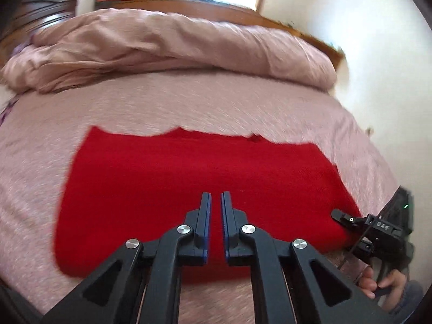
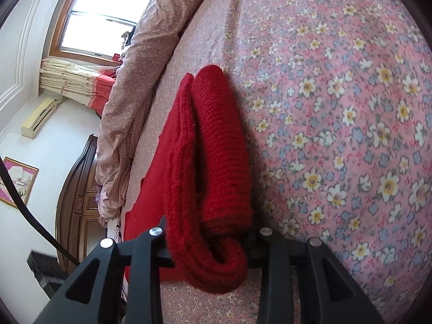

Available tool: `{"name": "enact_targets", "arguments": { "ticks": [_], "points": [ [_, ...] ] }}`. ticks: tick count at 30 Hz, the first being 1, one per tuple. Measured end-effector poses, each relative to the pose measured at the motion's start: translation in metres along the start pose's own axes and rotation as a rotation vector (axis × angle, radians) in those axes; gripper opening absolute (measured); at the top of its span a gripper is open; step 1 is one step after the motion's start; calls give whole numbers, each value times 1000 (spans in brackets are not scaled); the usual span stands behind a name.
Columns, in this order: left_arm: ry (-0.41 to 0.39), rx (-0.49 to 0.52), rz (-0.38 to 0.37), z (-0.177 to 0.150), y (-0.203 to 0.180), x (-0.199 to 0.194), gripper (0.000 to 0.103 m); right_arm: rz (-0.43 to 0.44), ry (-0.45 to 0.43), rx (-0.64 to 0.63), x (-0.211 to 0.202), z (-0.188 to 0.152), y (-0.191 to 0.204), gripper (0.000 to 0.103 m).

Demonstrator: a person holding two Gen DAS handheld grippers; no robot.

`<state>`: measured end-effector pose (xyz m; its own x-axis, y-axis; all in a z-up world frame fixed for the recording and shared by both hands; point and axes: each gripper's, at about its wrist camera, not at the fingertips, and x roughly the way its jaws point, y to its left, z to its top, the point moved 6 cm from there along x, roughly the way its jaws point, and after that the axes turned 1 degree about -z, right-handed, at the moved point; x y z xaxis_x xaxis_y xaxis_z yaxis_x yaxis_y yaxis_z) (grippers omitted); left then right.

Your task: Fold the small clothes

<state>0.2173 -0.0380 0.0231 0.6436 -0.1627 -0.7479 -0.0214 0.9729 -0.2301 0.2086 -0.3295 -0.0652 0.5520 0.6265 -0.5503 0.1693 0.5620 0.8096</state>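
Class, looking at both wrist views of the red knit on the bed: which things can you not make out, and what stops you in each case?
- Right gripper fingertips: right wrist view, buried in the red knit.
- Knit's near edge: left wrist view, behind the left gripper.
- What garment the knit is: folded, no view shows it whole.
- Bedsheet pattern: left wrist view, motion blur.

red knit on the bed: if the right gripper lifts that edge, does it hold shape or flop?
Probably flops: the red knit garment already curls and droops in thick rolled layers between the right gripper fingers. Chunky ribbing suggests good grip, unlikely to slip. It lies flat on the bedsheet, so the rest would likely drag.
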Motion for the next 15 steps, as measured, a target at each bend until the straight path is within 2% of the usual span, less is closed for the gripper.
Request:
{"name": "enact_targets", "arguments": {
  "ticks": [2, 3, 6, 8, 12, 15],
  "points": [
    [43, 15, -14, -5, -17, 21, 1, 5, 8, 4, -1, 1, -3, 33],
    [72, 23, -1, -9, -21, 32, 1, 7, 11, 5, -1, 1, -4, 33],
    [94, 5, 47, -19, -18, 49, 1, 10, 14, 5, -2, 1, -6, 33],
    [91, -4, 66, -25, -12, 52, 1, 21, 20, 14, -3, 0, -8, 34],
    [90, -18, 52, -28, -11, 52, 1, 25, 29, 25, -4, 0, -10, 34],
    [92, 27, 83, -32, -15, 57, 2, 15, 24, 12, -6, -2, -7, 33]
  ]
}}
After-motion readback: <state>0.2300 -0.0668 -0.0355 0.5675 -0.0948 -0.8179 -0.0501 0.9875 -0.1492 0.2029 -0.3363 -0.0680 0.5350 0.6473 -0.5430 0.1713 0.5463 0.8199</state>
